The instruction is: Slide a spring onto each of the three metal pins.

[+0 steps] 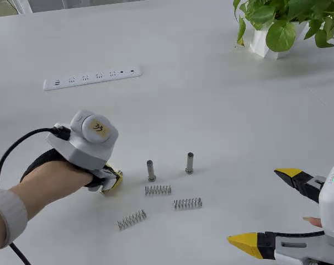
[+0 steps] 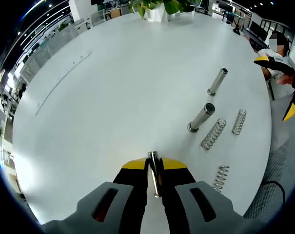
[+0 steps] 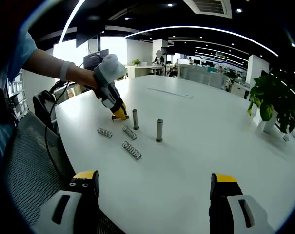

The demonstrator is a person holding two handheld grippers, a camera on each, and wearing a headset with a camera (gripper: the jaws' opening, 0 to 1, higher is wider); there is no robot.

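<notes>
L gripper (image 2: pixel 154 163) is clamped on the third pin (image 2: pixel 155 183). R gripper (image 1: pixel 261 207) jaws wide apart; nearest spring (image 1: pixel 187 203) at its 9 o'clock in head view, long axis 9–3.

Left tongs (image 2: pixel 154 162) clamped on pin (image 2: pixel 156 187); right tongs (image 3: pixel 154 179) spread wide.

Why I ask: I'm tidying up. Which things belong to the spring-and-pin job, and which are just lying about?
Job: two upright grey metal pins; a third pin in the shut left claw; three steel coil springs.
Lying about: white power strip; green potted plant.
</notes>
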